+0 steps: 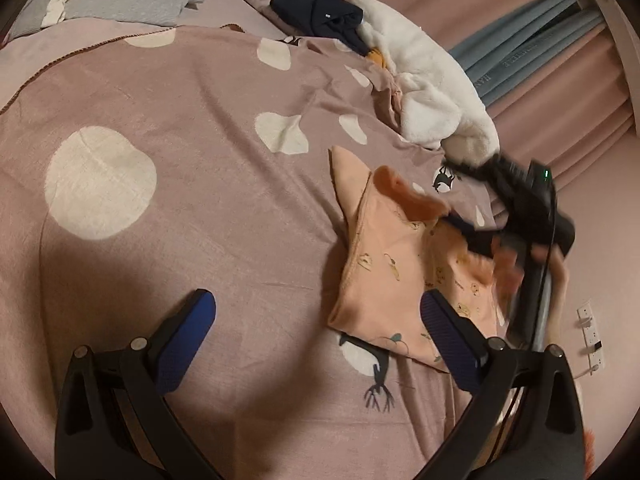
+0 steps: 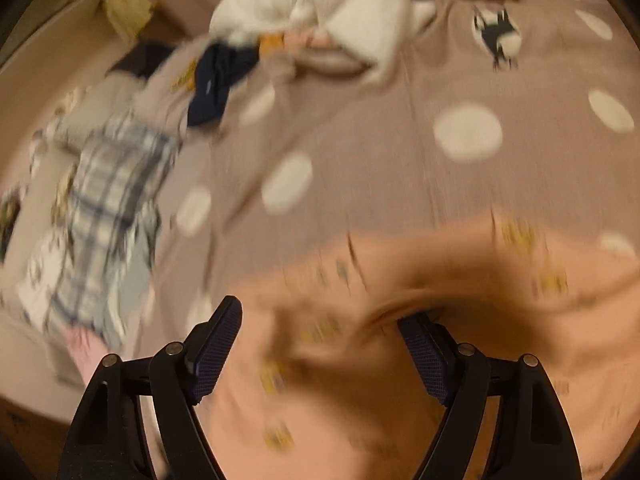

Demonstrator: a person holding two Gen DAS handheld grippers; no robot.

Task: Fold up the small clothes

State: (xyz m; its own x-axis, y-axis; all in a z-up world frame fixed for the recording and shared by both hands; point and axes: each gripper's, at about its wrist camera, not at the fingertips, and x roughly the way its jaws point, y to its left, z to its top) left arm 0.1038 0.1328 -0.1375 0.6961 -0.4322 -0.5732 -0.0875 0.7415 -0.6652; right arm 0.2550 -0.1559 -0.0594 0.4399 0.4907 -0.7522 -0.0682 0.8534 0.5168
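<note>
A small peach garment (image 1: 384,264) with little yellow prints lies crumpled on the pink spotted blanket (image 1: 200,200), right of centre in the left wrist view. My left gripper (image 1: 316,328) is open and empty just above the blanket, its right finger (image 1: 448,340) over the garment's near edge. My right gripper (image 1: 480,236) appears in that view, blurred, at the garment's right side. In the right wrist view, which is motion-blurred, the right gripper (image 2: 320,340) is open with the peach garment (image 2: 400,360) spread beneath and between its fingers; nothing is clamped.
A white fleece garment (image 1: 432,92), a navy garment (image 1: 324,12) and grey and plaid clothes (image 1: 120,0) lie at the bed's far side. Curtains (image 1: 540,52) hang at the right. A power strip (image 1: 592,332) sits by the wall.
</note>
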